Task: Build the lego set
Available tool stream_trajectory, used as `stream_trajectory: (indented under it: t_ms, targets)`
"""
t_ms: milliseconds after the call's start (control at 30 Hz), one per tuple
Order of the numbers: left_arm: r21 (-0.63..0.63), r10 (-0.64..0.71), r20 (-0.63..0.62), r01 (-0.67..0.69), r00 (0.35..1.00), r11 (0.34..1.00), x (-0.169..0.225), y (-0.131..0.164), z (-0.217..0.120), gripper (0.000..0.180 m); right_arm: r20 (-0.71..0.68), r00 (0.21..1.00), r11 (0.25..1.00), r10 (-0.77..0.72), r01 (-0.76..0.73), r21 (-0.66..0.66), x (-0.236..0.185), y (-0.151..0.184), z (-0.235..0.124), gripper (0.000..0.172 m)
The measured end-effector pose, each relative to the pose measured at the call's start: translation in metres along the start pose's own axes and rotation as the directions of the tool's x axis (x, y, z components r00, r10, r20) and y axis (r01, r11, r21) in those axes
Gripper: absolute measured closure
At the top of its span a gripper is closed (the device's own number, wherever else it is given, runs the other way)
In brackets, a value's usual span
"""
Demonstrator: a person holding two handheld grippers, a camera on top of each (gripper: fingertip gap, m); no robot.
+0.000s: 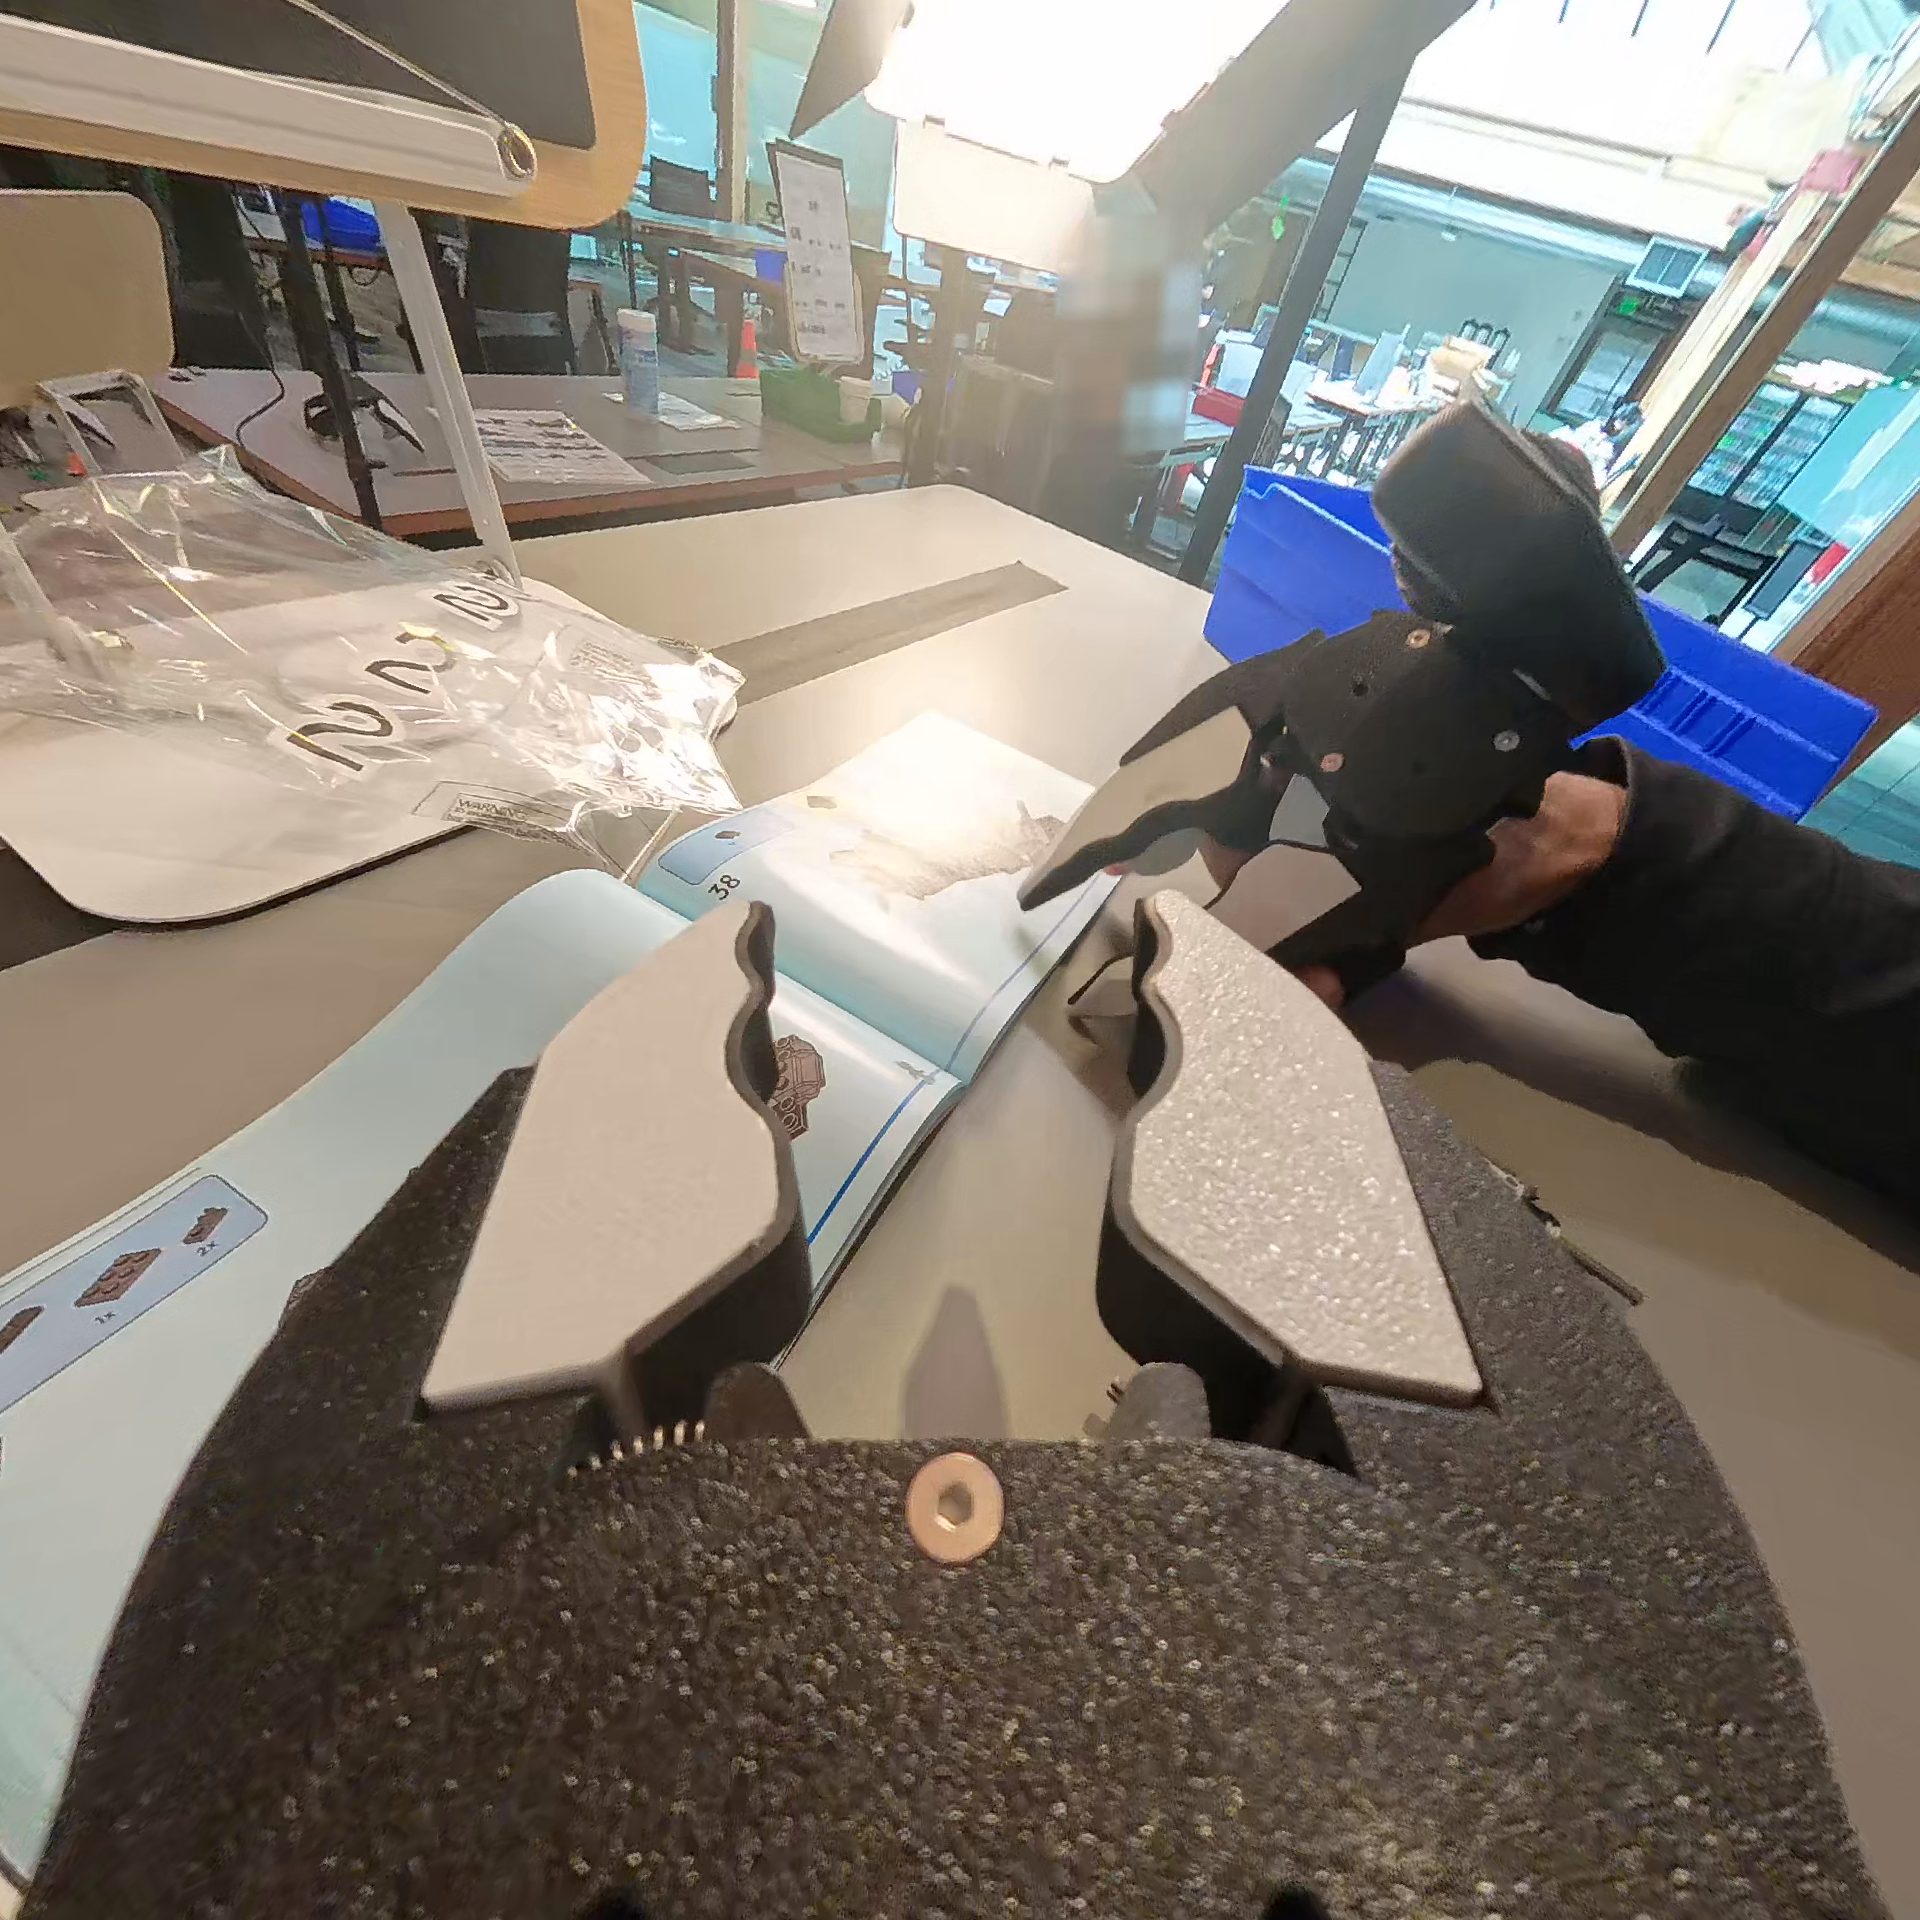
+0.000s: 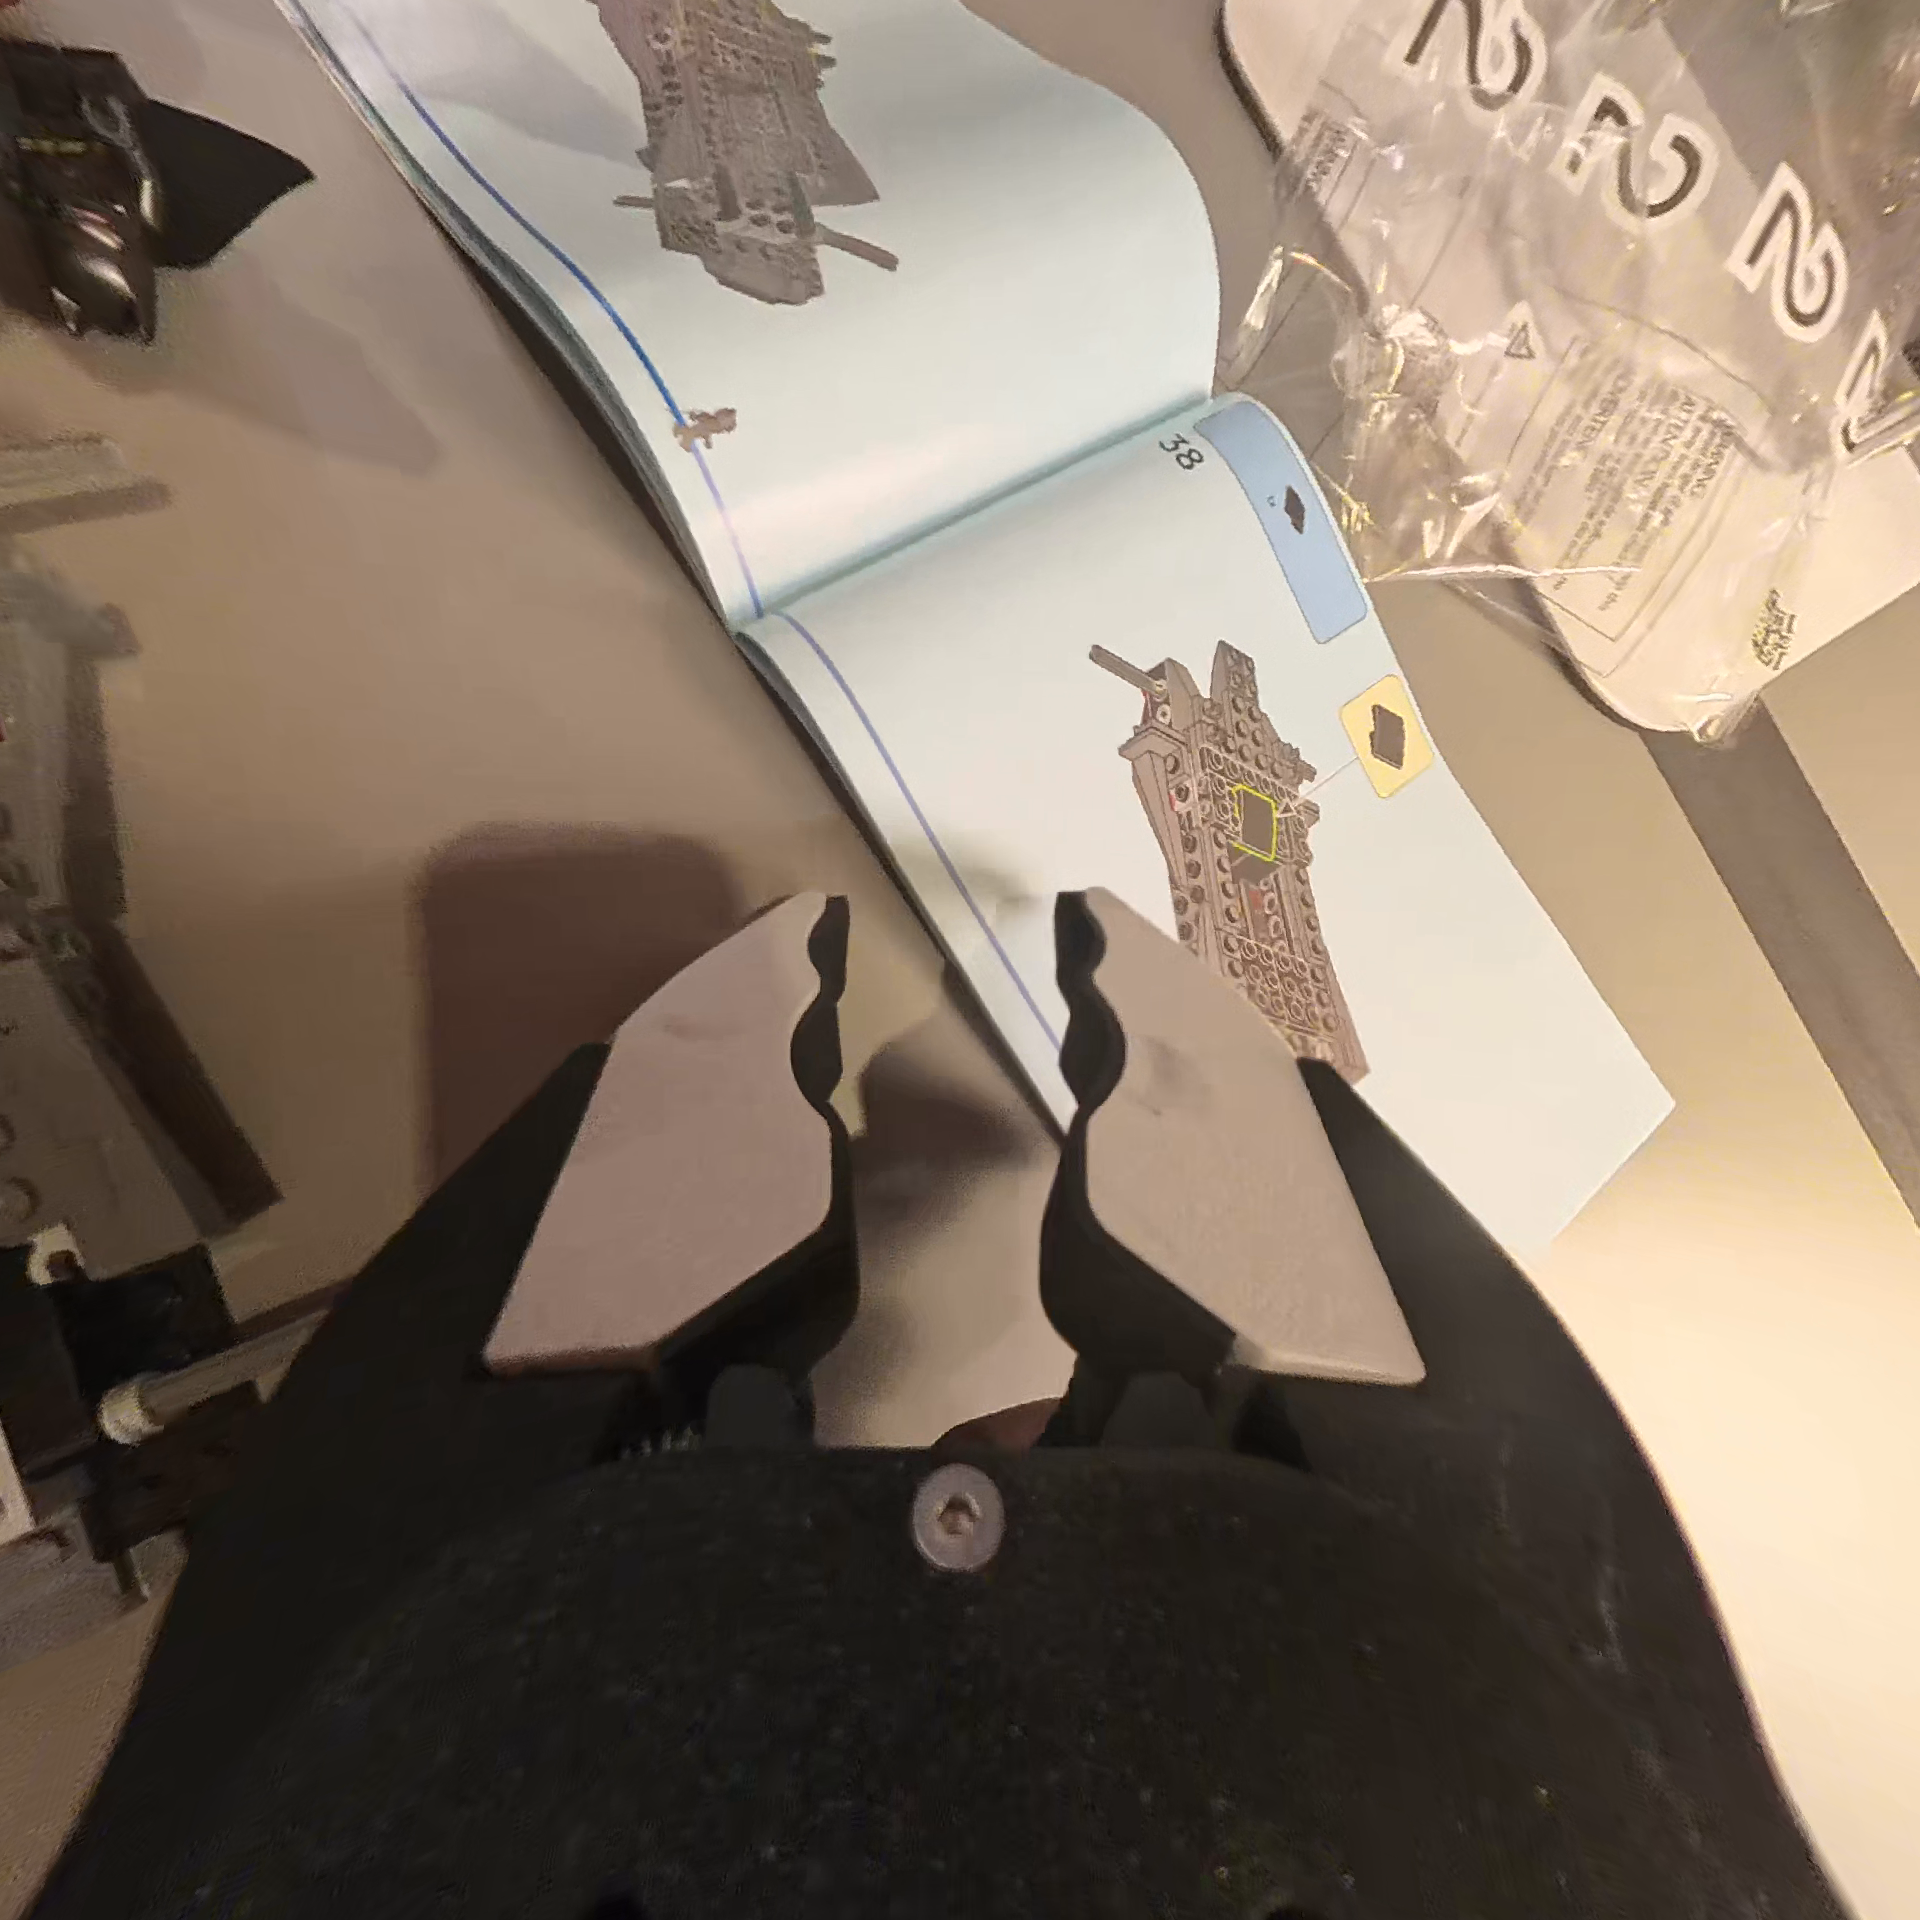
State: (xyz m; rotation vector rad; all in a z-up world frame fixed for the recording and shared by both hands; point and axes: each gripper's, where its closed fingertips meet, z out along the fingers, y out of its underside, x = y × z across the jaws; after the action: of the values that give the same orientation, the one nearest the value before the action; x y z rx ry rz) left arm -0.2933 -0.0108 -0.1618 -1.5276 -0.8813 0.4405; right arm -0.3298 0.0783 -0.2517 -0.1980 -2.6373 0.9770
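An open booklet (image 2: 1039, 582) with pale blue pages lies flat on the grey tabletop (image 2: 520, 623). The right gripper (image 2: 951, 914) hangs over the booklet's near edge, jaws partly open and holding nothing. The left gripper (image 1: 951, 914) hovers over the same edge, jaws wide open and bare. Crinkly clear bags (image 1: 343, 623) lie beside the booklet. A blue bin (image 1: 1299, 582) sits past the tabletop in a big, bright room full of tables.

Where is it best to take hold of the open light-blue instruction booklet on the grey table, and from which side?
Probably at the open light-blue instruction booklet's long blue-lined edge, coming from the bare grey table side. There the pages curve up slightly off the table, so one finger could slip under. The right gripper, fingers open with nothing between them, already straddles that edge.
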Motion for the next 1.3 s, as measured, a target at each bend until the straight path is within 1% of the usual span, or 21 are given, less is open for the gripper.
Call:
stream_trajectory:
  t_ms: [67, 233, 467, 533, 600, 700, 833, 933, 1033, 1233, 1300]
  targets:
    - [0.012, -0.017, -0.005, 0.017, 1.0, 1.0, -0.001, -0.002, -0.001, 0.114, 0.016, 1.0, 1.0, -0.002, 0.002, -0.005, -0.005, -0.002, 0.002, 0.14]
    - [0.029, -0.054, -0.02, 0.055, 0.998, 0.998, -0.002, -0.004, -0.003, 0.115, 0.02, 1.0, 1.0, 0.0, 0.0, -0.01, -0.011, -0.007, 0.005, 0.15]
    - [0.013, -0.056, -0.011, 0.056, 0.998, 0.998, -0.004, -0.002, -0.002, 0.115, 0.034, 0.999, 1.0, -0.014, 0.014, 0.004, -0.021, -0.015, 0.009, 0.153]
    - [-0.007, -0.036, 0.008, 0.036, 0.999, 0.999, -0.005, 0.001, -0.001, 0.116, 0.035, 0.999, 1.0, -0.015, 0.014, 0.018, -0.023, -0.019, 0.009, 0.153]
    - [-0.052, 0.022, 0.047, -0.019, 0.999, 0.998, -0.007, 0.007, 0.001, 0.116, 0.037, 0.999, 0.999, -0.015, 0.014, 0.034, -0.025, -0.023, 0.009, 0.153]
    - [-0.157, 0.176, 0.11, -0.158, 0.978, 0.975, -0.006, 0.018, 0.007, 0.116, 0.036, 0.999, 0.998, -0.022, 0.02, 0.053, -0.028, -0.028, 0.01, 0.153]
    - [-0.321, 0.387, 0.156, -0.323, 0.909, 0.89, -0.007, 0.04, 0.02, 0.118, 0.039, 0.999, 0.997, -0.032, 0.029, 0.066, -0.033, -0.032, 0.012, 0.153]
    - [-0.43, 0.498, 0.168, -0.391, 0.851, 0.813, -0.012, 0.055, 0.027, 0.12, 0.04, 0.999, 0.996, -0.035, 0.031, 0.081, -0.035, -0.035, 0.013, 0.153]
    - [-0.498, 0.543, 0.195, -0.395, 0.816, 0.772, -0.02, 0.057, 0.03, 0.123, 0.036, 0.999, 0.996, -0.037, 0.034, 0.087, -0.036, -0.036, 0.013, 0.152]
    - [-0.554, 0.585, 0.218, -0.394, 0.781, 0.733, -0.025, 0.059, 0.034, 0.125, 0.029, 0.999, 0.994, -0.035, 0.032, 0.105, -0.035, -0.039, 0.013, 0.152]
    - [-0.559, 0.577, 0.224, -0.381, 0.786, 0.736, -0.025, 0.06, 0.036, 0.125, 0.025, 0.999, 0.994, -0.038, 0.035, 0.106, -0.035, -0.04, 0.013, 0.152]
